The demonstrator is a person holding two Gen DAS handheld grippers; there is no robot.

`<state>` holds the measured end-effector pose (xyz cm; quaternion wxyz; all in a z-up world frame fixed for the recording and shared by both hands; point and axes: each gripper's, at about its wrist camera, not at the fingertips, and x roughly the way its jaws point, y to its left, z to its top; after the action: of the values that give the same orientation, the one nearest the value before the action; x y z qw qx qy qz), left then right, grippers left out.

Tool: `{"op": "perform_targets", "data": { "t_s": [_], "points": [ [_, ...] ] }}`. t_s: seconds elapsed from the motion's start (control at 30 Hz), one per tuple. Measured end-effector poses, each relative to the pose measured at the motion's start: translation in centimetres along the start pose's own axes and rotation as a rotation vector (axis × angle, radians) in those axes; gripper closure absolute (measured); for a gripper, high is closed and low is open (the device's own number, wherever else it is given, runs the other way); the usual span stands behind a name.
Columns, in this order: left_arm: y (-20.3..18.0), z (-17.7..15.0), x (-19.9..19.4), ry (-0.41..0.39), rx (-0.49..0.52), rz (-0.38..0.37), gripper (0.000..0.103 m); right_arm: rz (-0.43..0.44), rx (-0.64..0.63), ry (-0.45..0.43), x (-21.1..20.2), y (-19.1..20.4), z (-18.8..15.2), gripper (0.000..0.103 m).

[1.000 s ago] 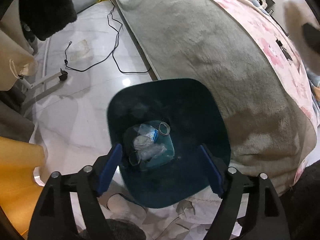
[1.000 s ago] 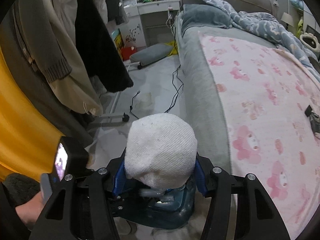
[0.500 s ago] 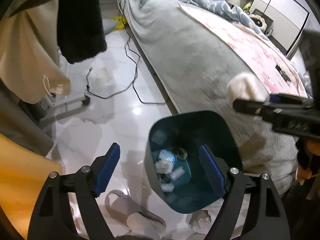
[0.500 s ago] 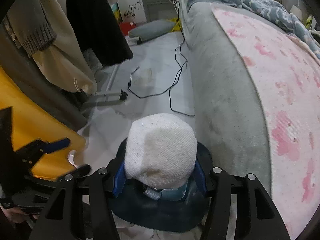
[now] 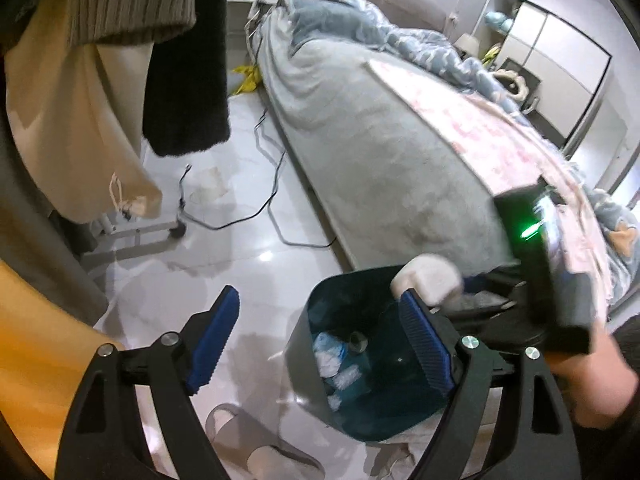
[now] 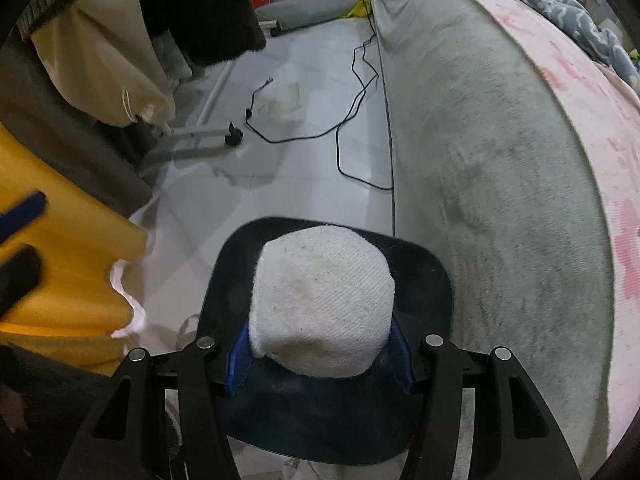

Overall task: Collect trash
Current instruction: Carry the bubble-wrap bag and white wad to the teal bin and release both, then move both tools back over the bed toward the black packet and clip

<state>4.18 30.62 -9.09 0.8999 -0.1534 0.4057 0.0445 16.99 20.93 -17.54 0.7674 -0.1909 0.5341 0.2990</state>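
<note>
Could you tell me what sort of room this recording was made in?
Most likely a lived-in bedroom: a bed with a rumpled blue quilt fills one side, clothes hang opposite, and a dark bin stands on the pale tiled floor.

The white cloth wad (image 6: 320,300) hides most of the bin's (image 6: 432,280) inside.

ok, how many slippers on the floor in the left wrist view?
1 slipper, grey, on the pale floor at the bottom edge, just left of the dark bin. The left hand-held gripper covers part of that area, so a second may be hidden.
</note>
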Motion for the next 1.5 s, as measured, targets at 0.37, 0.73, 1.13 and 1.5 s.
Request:
{"op": "perform_targets", "data": {
  "t_s": [0.37,0.73,1.13,1.5],
  "points": [
    [-1.0,2.0,-2.8,-0.119,0.032,-0.02,0.014,-0.041,0.017,0.099,2.9,-1.2,-2.9,0.023],
    [-3.2,3.6,-4.0,-0.204,0.023,-0.013,0.01,-0.041,-0.014,0.027,1.0,-2.6,-3.7,0.02],
    [-11.0,4.9,-4.2,-0.308,0.08,-0.082,0.007,-0.048,0.023,-0.279,-9.6,-9.6,-4.0,0.015],
    [-19.4,6.0,-2.8,-0.356,0.211,-0.133,0.005,-0.104,0.136,-0.426,-15.4,-20.7,-5.9,0.012]
  ]
}}
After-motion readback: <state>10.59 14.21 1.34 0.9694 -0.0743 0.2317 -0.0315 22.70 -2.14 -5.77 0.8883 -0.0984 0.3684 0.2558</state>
